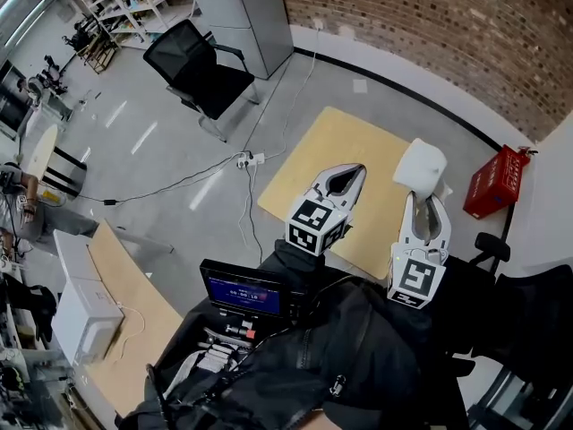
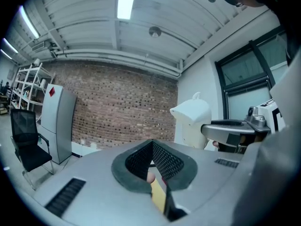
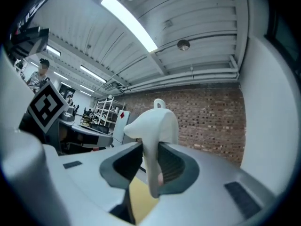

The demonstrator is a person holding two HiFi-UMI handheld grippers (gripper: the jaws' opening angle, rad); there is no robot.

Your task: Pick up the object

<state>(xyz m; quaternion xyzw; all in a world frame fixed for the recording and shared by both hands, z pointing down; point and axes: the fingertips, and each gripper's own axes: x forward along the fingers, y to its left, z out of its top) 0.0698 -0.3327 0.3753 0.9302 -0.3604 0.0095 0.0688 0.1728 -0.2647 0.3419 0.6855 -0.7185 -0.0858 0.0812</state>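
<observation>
**White object held clear of the table in the right gripper**

The white object point(image 3: 155, 126) is a smooth, rounded, hood-like shape with a small loop at its top and a thin lower edge running down between the jaws. It looks like a moulded shell, so probably light and stiff. The glossy skin may be slippery, and the thin edge could crack or slide if squeezed hard. That flat lower edge seems the best place to hold it, since the domed top offers the pads little to bite on. In the head view it sits above the far right corner of the wooden table point(image 1: 340, 150), not touching it.

The right gripper point(image 3: 149, 149) has its jaws narrowed onto that thin edge, one ribbed pad on each side, carrying the object upright.

The left gripper point(image 2: 151, 145) hangs over the table's near edge, to the object's left. Its jaws meet at the tips with nothing between them.
</observation>
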